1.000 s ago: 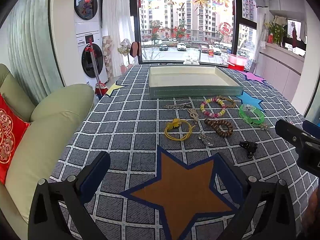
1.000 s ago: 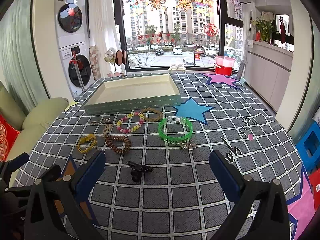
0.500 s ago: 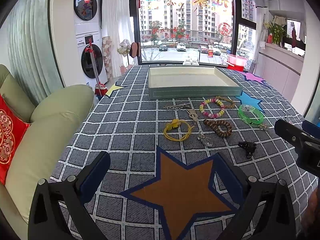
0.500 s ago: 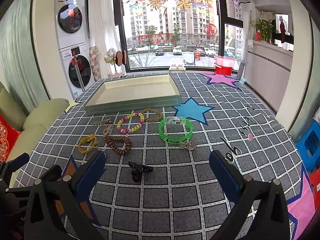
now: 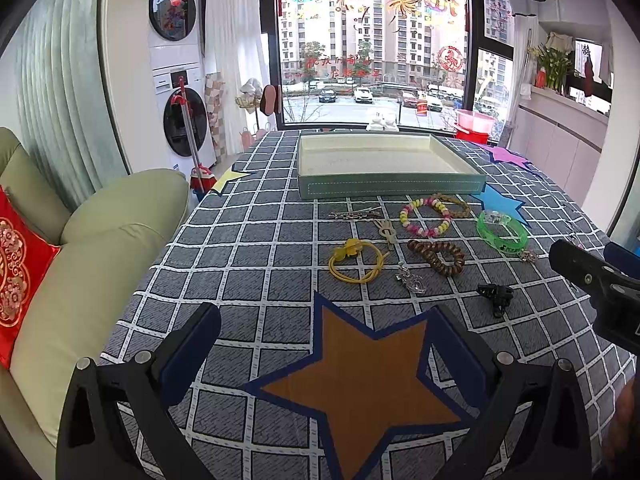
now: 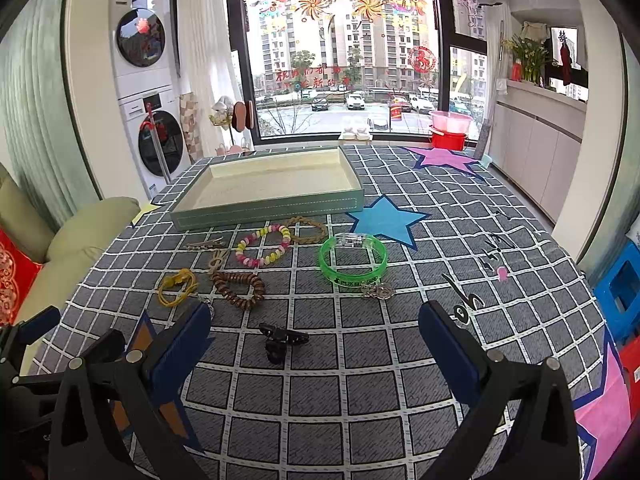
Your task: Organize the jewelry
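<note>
My left gripper (image 5: 328,344) hovered over the orange star (image 5: 360,384), jaws spread wide and empty. Going left to right at twelve o'clock lay the yellow hair tie (image 5: 354,260), brown coil bracelet (image 5: 438,256), beaded bracelet (image 5: 426,216) and green bangle (image 5: 502,234), all loose before the empty tray (image 5: 384,190), presumably their home. My right gripper (image 6: 316,340) gaped just as wide, holding nothing, the black claw clip (image 6: 280,340) between its fingers, likely my first pick.
</note>
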A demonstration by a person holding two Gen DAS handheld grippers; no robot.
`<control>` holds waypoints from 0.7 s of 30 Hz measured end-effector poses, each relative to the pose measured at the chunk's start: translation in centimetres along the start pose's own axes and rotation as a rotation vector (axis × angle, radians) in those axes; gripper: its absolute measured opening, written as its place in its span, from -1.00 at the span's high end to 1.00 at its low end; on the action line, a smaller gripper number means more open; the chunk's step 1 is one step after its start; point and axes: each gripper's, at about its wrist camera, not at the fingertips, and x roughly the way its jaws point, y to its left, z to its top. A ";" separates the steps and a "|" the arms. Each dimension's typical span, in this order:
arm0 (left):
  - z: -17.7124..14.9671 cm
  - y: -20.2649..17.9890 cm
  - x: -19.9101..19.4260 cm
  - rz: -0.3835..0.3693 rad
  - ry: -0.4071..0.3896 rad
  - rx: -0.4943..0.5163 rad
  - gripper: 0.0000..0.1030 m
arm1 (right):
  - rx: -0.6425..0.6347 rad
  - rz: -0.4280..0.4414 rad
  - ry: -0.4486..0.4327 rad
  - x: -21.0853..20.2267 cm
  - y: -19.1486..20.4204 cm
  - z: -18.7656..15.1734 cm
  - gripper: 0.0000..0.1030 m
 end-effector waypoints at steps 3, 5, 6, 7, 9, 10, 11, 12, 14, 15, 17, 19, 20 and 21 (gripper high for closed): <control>0.1 0.0 0.0 0.000 0.000 0.001 -1.00 | 0.002 0.000 0.000 0.0 0.0 0.0 -1.00; 0.1 0.0 0.0 -0.001 0.000 0.000 -1.00 | 0.001 0.001 -0.001 0.0 -0.1 0.0 -1.00; 0.0 0.0 0.0 0.001 0.000 0.000 -1.00 | 0.001 0.001 -0.001 0.0 0.0 0.0 -1.00; 0.0 0.0 0.0 0.001 0.000 0.000 -1.00 | 0.001 0.001 -0.001 0.0 0.0 0.0 -1.00; 0.1 0.0 0.0 0.000 0.000 -0.001 -1.00 | 0.002 0.002 -0.001 0.0 0.0 0.0 -1.00; 0.0 0.0 0.0 0.000 -0.001 -0.001 -1.00 | 0.002 0.001 -0.001 0.0 -0.1 0.0 -1.00; 0.0 0.0 0.0 0.000 0.000 0.000 -1.00 | 0.002 0.001 0.000 0.0 -0.1 0.0 -1.00; 0.0 0.0 0.0 0.000 -0.001 0.000 -1.00 | 0.003 0.002 -0.001 0.0 0.0 0.0 -1.00; 0.0 0.0 0.0 0.001 0.000 0.001 -1.00 | 0.002 0.000 0.000 0.0 -0.1 0.0 -1.00; 0.0 0.0 0.0 0.001 0.000 0.001 -1.00 | 0.002 0.001 0.000 0.0 0.0 0.0 -1.00; 0.0 0.0 0.0 -0.001 0.001 -0.001 -1.00 | 0.003 0.001 -0.001 0.0 -0.1 0.0 -1.00; 0.0 0.0 0.0 -0.001 0.000 -0.001 -1.00 | 0.003 0.002 0.000 0.0 0.2 0.1 -1.00; 0.1 0.0 -0.1 0.000 0.000 -0.001 -1.00 | 0.003 0.002 -0.001 -0.1 0.0 0.0 -1.00; 0.0 0.0 0.0 -0.001 0.000 -0.001 -1.00 | 0.003 0.002 0.000 0.0 0.1 0.0 -1.00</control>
